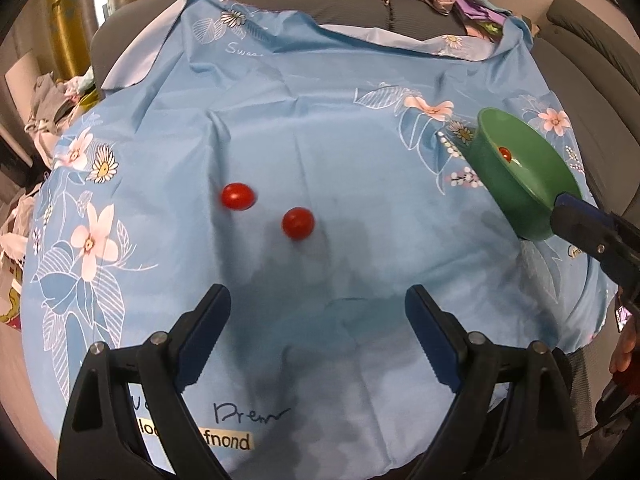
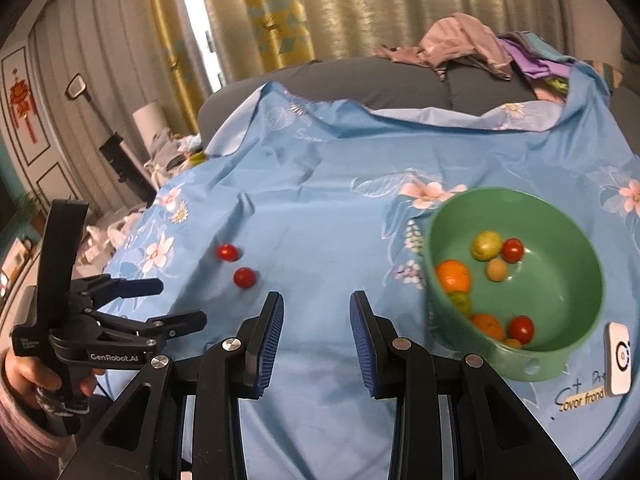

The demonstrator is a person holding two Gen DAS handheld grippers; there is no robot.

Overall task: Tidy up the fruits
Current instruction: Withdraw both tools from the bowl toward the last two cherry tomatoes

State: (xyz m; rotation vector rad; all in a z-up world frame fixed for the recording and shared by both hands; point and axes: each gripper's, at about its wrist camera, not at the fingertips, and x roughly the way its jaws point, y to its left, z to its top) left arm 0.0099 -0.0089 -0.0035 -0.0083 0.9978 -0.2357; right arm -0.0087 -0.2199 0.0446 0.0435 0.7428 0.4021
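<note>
Two red cherry tomatoes lie loose on the blue flowered cloth [image 1: 320,140], one [image 1: 238,196] to the left of the other [image 1: 298,223]. My left gripper [image 1: 318,292] hangs open over the cloth just short of them, with nothing between its fingers. A green bowl [image 2: 560,292] stands at the right and holds oranges [image 2: 453,276], a green fruit [image 2: 487,245], tomatoes [image 2: 512,250] and other small fruit. My right gripper [image 2: 316,298] is left of the bowl, its pads drawn close together with nothing between them. The same two tomatoes [image 2: 244,277] lie ahead and to its left.
A white device [image 2: 618,358] lies on the cloth right of the bowl. The cloth covers a grey sofa, with a pile of clothes [image 2: 472,40] at the back. A hand [image 2: 24,372] holds the left gripper [image 2: 180,302] at the cloth's left edge.
</note>
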